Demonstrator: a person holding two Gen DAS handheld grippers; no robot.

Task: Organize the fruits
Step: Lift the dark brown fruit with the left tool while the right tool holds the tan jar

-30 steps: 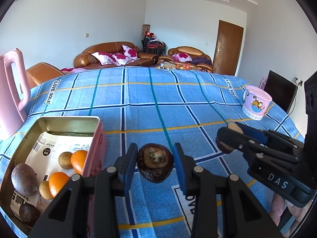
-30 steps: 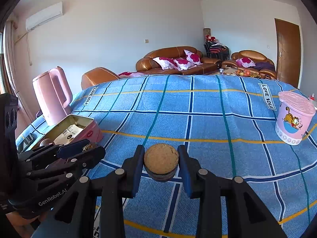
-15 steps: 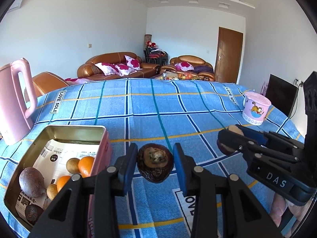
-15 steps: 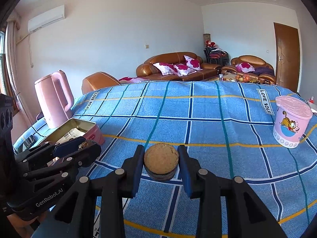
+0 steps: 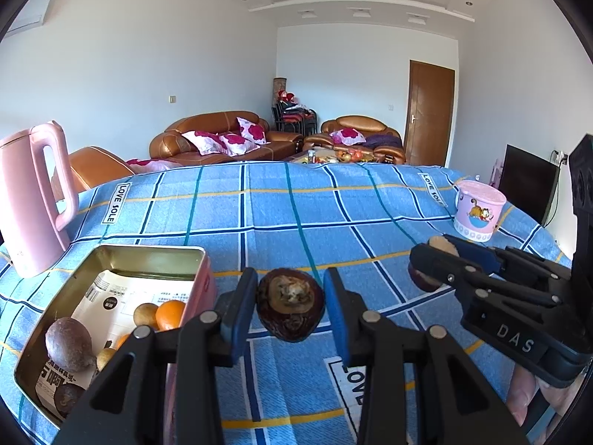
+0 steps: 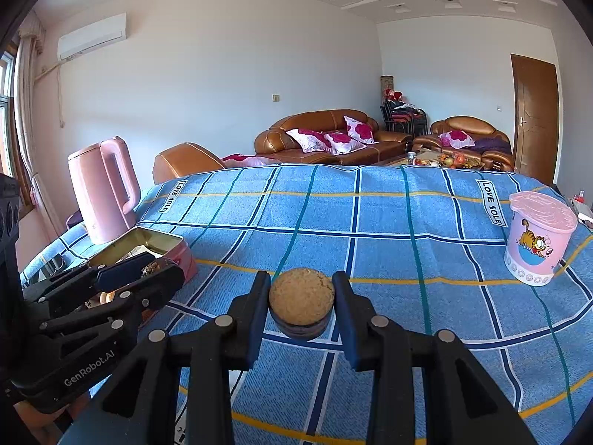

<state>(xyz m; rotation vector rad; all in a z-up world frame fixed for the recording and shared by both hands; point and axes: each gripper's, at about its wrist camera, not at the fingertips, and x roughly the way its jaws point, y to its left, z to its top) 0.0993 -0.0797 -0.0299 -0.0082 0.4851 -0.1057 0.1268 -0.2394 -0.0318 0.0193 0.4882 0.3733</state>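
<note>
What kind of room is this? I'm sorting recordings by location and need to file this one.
Most likely a home living room. Brown leather sofas with floral cushions stand along the far wall, a wall air conditioner hangs high up, and the work surface is a table under a blue checked cloth bearing a pink kettle.

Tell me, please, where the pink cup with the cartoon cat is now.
The pink cup stands upright on the blue checked cloth at the far right of both wrist views, well apart from the open tin on the left.
</note>
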